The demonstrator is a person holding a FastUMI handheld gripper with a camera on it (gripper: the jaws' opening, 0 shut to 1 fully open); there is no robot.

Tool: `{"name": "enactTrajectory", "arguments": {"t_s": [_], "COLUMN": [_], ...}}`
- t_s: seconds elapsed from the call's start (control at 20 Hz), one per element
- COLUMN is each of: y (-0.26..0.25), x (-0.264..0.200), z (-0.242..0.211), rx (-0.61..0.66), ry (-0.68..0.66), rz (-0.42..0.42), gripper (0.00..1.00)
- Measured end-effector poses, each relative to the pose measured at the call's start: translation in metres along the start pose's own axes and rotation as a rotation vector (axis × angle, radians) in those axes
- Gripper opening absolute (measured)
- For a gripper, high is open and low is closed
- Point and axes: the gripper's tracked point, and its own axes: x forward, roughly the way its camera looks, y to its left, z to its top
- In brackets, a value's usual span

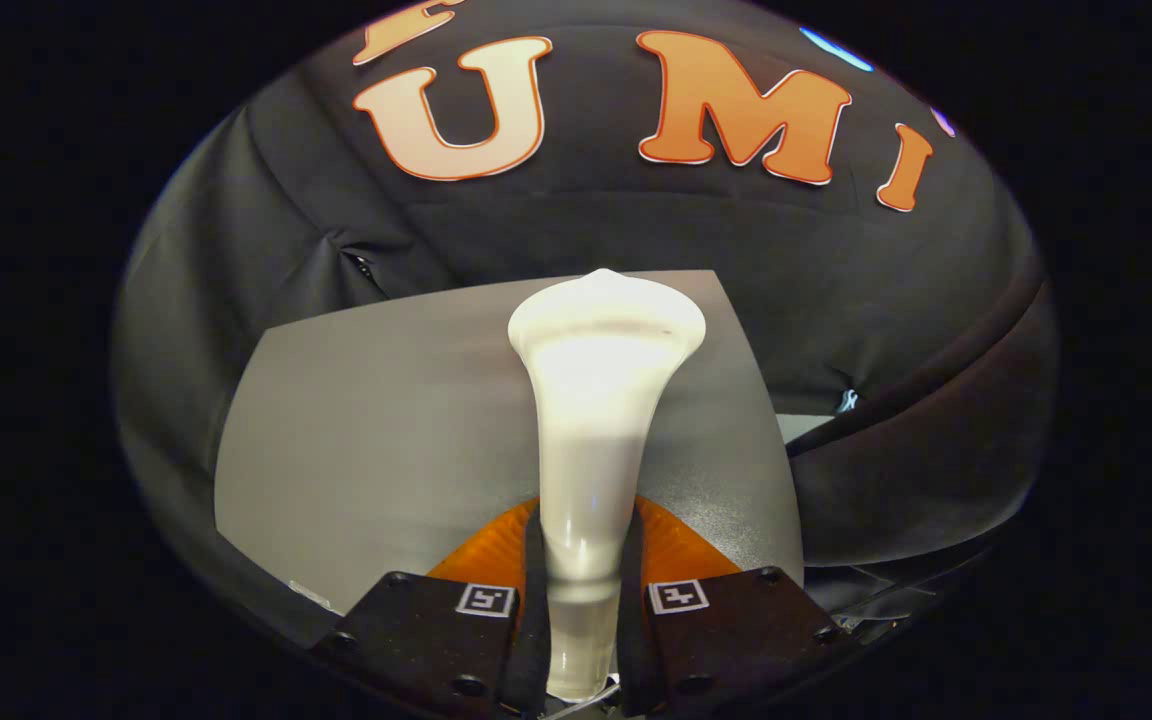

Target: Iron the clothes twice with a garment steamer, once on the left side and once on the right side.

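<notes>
Steamer (596, 420) clamped in gripper (581, 600), its head above the grey table (376, 430).

Steamer (596, 400) between claw (581, 600) fingers, above table (376, 430).

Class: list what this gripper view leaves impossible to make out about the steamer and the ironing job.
- Garment steamer face: points away from the camera.
- Its handle base: cut off between the gripper fingers, which press on it.
- Grey surface: garment or board, texture too smooth to tell.
- Which side is done: nothing shows it.
</notes>
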Motion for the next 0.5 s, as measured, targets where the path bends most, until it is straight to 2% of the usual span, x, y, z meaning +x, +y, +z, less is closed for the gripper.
{"name": "enactTrajectory", "arguments": {"t_s": [0.05, 0.1, 0.35, 0.5], "y": [-0.001, 0.001, 0.002, -0.001], "x": [-0.003, -0.008, -0.040, -0.065], "z": [0.000, 0.001, 0.006, -0.007], "rx": [0.005, -0.003, -0.006, -0.023], "ry": [-0.014, -0.015, -0.101, -0.131], "rz": [0.002, 0.014, 0.048, 0.058], "gripper": [0.35, 0.30, 0.30, 0.30]}}
